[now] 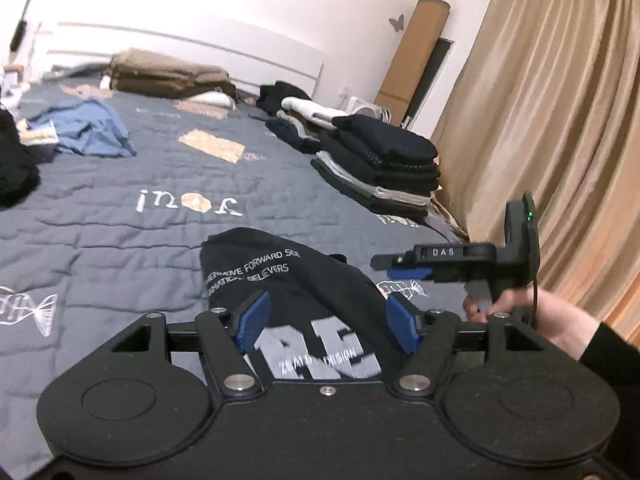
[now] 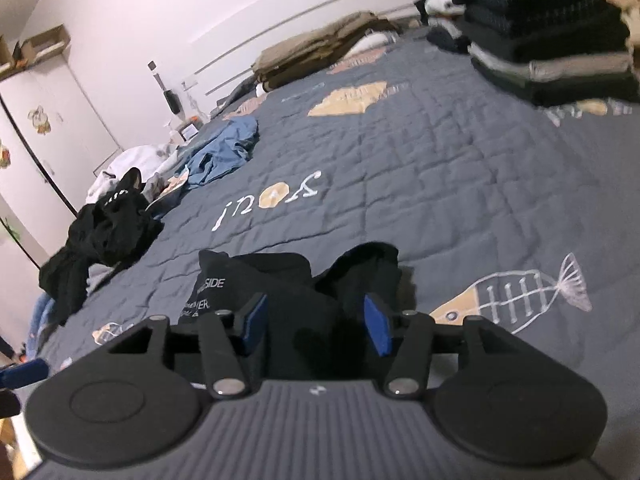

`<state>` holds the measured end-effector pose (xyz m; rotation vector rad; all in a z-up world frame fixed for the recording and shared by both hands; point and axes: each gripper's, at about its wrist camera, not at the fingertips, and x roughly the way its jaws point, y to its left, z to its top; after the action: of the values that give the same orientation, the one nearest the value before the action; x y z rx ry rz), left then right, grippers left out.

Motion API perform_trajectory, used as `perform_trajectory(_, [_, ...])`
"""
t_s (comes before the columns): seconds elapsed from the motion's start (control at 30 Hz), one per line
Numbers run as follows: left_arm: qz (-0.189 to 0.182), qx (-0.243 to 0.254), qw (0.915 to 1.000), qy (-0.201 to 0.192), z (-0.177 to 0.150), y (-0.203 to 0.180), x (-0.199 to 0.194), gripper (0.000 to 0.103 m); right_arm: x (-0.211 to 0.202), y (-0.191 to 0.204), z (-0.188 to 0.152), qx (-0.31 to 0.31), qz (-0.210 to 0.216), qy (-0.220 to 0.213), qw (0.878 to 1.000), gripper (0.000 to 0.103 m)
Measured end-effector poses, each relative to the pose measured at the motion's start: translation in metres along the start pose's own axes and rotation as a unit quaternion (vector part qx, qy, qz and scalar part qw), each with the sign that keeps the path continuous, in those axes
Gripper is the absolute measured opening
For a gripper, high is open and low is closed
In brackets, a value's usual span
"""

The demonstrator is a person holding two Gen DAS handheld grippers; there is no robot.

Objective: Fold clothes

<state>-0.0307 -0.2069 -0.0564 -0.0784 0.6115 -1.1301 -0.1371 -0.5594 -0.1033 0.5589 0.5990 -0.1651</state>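
A black garment [image 1: 288, 276] with white lettering lies crumpled on the grey quilt [image 1: 120, 240] near the bed's front edge. My left gripper [image 1: 328, 320] hovers over its near end, open, with the printed cloth showing between the blue pads [image 1: 252, 322] and untouched by them. To the right, a hand [image 1: 520, 308] holds my right gripper [image 1: 394, 267] beside the garment. In the right wrist view the right gripper [image 2: 316, 324] is open above the bunched black garment [image 2: 280, 280], and its pads [image 2: 378, 328] stand clear of the cloth.
A tall stack of folded clothes [image 1: 384, 164] [image 2: 552, 40] stands at the bed's right edge by the curtain [image 1: 560, 120]. A blue garment [image 1: 84, 126] and a black heap [image 2: 100, 236] lie at the left. Folded brown bedding [image 1: 168, 74] sits by the headboard.
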Motion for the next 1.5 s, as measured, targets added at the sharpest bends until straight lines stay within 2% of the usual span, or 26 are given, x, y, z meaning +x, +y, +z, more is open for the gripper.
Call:
perform_trajectory(0.23, [-0.022, -0.034, 0.9991, 0.009, -0.002, 0.021, 0.022, 0.064, 0.022, 0.0, -0.006, 0.016, 0.015, 0.026, 0.999, 0.054])
perform_trajectory(0.4, [-0.019, -0.04, 0.9989, 0.015, -0.008, 0.026, 0.023, 0.064, 0.032, 0.002, -0.01, 0.027, 0.013, 0.038, 0.999, 0.054])
perform_trajectory(0.47, [-0.014, -0.042, 0.9989, 0.017, -0.009, 0.029, 0.022, 0.064, 0.032, 0.001, -0.013, 0.029, 0.011, 0.03, 0.999, 0.053])
perform_trajectory(0.57, [-0.008, -0.045, 0.9988, 0.016, -0.009, 0.031, 0.021, 0.064, 0.032, 0.0, -0.014, 0.037, 0.013, 0.026, 0.999, 0.035])
perform_trajectory(0.6, [-0.007, -0.045, 0.9989, 0.016, -0.009, 0.031, 0.021, 0.064, 0.031, 0.0, -0.013, 0.042, 0.018, 0.025, 0.999, 0.021])
perform_trajectory(0.7, [-0.003, -0.043, 0.9989, 0.016, -0.009, 0.032, 0.02, 0.064, 0.024, -0.001, -0.01, 0.06, 0.034, 0.01, 0.998, 0.01])
perform_trajectory(0.8, [0.002, -0.042, 0.999, 0.015, -0.01, 0.033, 0.02, 0.064, 0.017, 0.001, -0.005, 0.054, 0.03, -0.019, 0.998, 0.009])
perform_trajectory(0.97, [0.006, -0.045, 0.9988, 0.019, -0.01, 0.036, 0.022, 0.064, 0.01, 0.007, -0.004, 0.038, 0.04, -0.033, 0.998, 0.009])
perform_trajectory(1.07, [0.007, -0.052, 0.9985, 0.018, -0.01, 0.037, 0.024, 0.064, 0.007, 0.021, -0.002, 0.011, 0.064, -0.035, 0.997, 0.009])
perform_trajectory(1.3, [-0.02, -0.096, 0.9952, 0.004, -0.007, 0.045, 0.023, 0.064, -0.005, 0.061, -0.01, -0.057, 0.142, -0.019, 0.988, 0.009])
perform_trajectory(1.5, [-0.012, -0.113, 0.9935, 0.003, -0.006, 0.049, 0.024, 0.064, -0.009, 0.1, -0.036, -0.142, 0.18, 0.023, 0.973, 0.009])
